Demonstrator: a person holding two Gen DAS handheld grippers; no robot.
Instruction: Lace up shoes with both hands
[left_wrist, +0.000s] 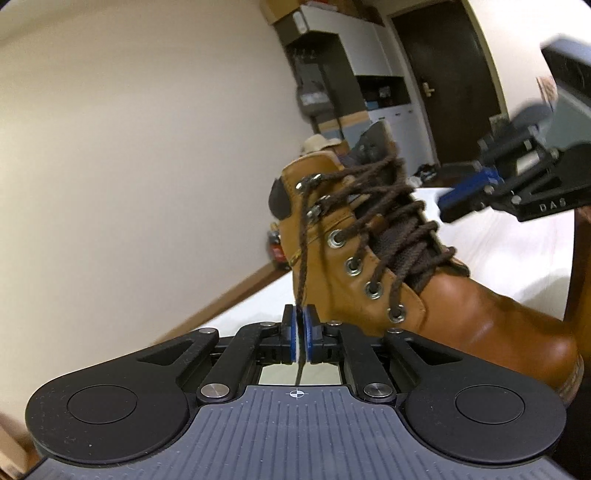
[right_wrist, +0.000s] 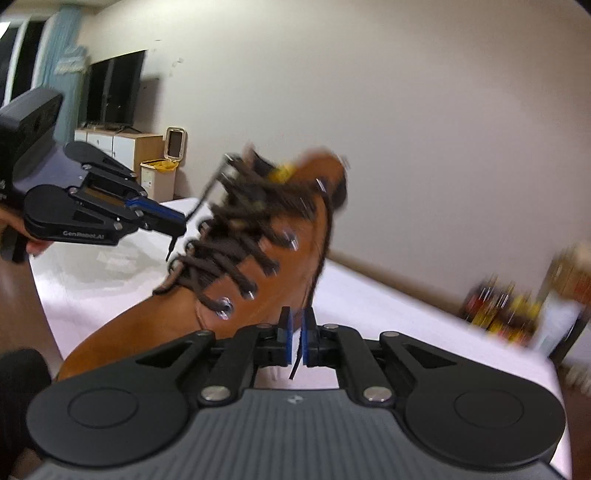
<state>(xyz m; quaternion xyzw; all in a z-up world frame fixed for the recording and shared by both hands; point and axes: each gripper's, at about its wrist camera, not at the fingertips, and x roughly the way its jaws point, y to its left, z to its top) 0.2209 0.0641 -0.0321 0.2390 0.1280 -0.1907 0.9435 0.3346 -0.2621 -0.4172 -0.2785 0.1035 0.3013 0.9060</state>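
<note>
Tan leather boot (left_wrist: 373, 254) sits tilted on the white bed (left_wrist: 498, 243), brown laces crossed up its eyelets. Left tool (left_wrist: 301, 328) pinches the left lace end (left_wrist: 303, 243) between its blue pads, and right tool (right_wrist: 296, 334) is clamped on the right lace end (right_wrist: 318, 273), both strands pulled taut

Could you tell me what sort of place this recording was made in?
Most likely a lived-in home room. A dark flat television stands on a low white and wood cabinet, a dark wooden door has a metal handle, and the tan leather boot rests on a white sheet-covered surface.
</note>
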